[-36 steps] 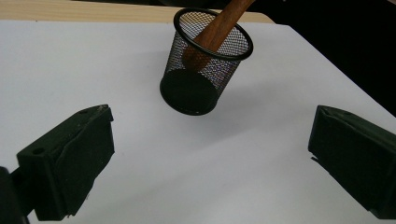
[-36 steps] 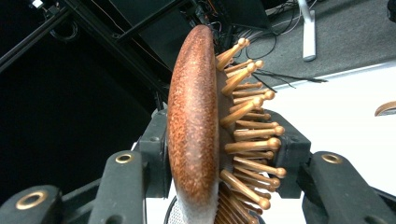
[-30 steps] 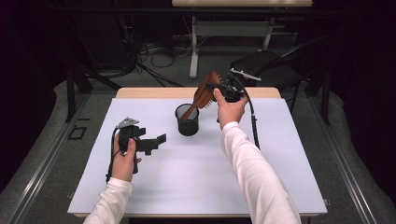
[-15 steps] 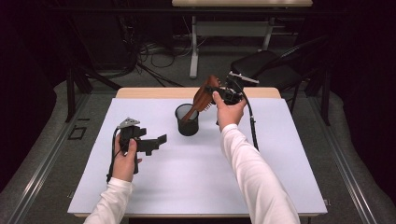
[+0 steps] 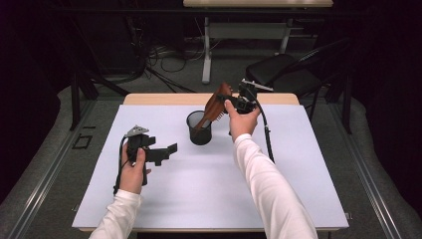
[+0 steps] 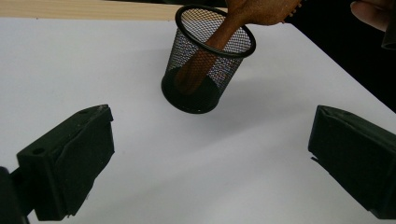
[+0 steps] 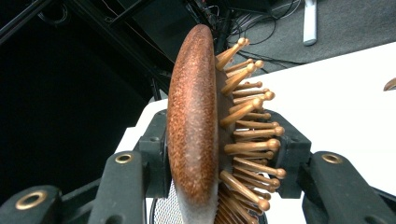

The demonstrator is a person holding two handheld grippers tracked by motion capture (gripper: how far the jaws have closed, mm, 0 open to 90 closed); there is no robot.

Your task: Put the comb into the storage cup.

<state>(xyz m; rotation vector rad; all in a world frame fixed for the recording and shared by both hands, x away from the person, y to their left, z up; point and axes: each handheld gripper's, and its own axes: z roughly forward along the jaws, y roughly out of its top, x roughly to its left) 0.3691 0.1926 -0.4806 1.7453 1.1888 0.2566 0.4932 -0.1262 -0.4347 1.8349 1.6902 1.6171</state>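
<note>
Right tool clamps hairbrush head, handle in cup.

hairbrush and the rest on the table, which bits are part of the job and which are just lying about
In the job:
wooden hairbrush
black mesh cup
right gripper

Just about:
left gripper, open, idle
black chair
floor cables

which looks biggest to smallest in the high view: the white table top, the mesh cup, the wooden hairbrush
1. white table top, by far the largest.
2 and 3. The mesh cup and the wooden hairbrush look much alike in size; the brush's handle is partly hidden inside the cup, so ranking them is unsure.
</note>
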